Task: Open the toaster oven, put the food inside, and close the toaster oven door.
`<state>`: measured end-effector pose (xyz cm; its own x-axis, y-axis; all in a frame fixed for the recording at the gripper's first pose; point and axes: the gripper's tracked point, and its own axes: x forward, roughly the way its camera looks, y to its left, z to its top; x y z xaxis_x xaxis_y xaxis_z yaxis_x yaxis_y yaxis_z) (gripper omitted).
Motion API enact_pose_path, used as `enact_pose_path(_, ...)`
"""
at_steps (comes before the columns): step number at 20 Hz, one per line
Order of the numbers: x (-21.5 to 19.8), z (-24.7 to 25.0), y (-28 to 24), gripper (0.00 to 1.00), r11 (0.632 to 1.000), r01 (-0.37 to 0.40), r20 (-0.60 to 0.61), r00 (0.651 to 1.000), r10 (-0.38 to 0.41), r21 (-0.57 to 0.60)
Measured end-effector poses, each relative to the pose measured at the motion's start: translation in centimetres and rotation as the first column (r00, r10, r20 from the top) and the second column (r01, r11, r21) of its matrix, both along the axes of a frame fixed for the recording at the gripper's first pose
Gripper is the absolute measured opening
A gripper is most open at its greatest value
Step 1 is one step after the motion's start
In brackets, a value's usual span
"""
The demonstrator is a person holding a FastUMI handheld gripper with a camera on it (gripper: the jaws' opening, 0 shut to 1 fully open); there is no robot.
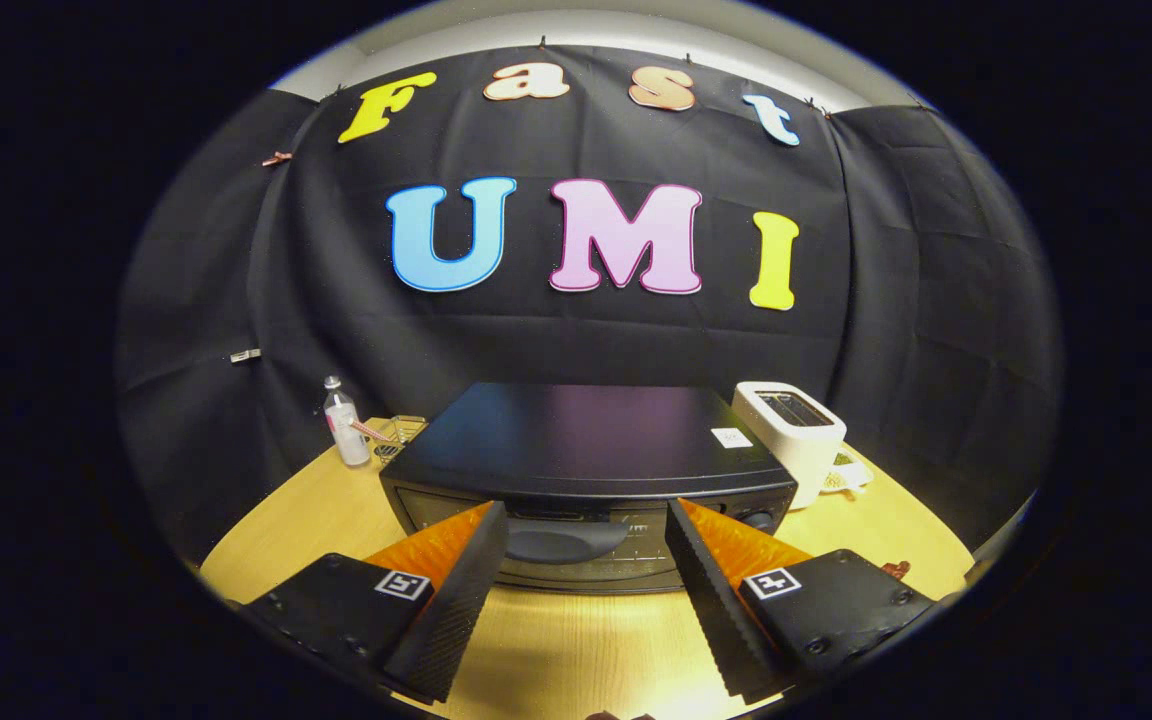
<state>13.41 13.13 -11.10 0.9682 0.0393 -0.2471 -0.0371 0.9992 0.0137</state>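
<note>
Tabletop, closed oven (586, 450) ahead: you are holding the gripper (586, 535) wide, nothing held; aim for the handle (566, 540).

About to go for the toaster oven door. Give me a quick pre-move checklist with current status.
1. Gripper open, nothing held: ok.
2. Door handle between the fingers, just ahead of them: ok.
3. Toaster oven door shut, ready to pull: ok.
4. Wooden table in front of the door free for it to swing down: ok.
5. White toaster to the oven's right, bottle to its left, both away from the door: ok.
6. Food located: cannot tell.
</note>
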Motion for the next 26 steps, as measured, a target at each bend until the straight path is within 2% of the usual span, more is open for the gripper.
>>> enact_pose_path(4, 2.8, -2.3, 0.1, 0.98, 1.000, 0.023, -0.044, 0.999, -0.023, -0.002)
enact_pose_path(10, 3.9, -2.6, 1.2, 0.97, 0.999, 0.031, -0.064, 0.998, -0.029, 0.038)
enact_pose_path(14, 3.8, -3.2, 1.3, 0.99, 0.996, 0.041, -0.103, 0.994, -0.034, 0.074)
enact_pose_path(19, 3.0, -3.4, 1.3, 0.99, 0.995, 0.017, -0.113, 0.994, -0.006, 0.096)
enact_pose_path(26, -0.2, -4.7, 1.2, 0.99, 0.993, -0.011, -0.114, 0.993, 0.025, 0.116)
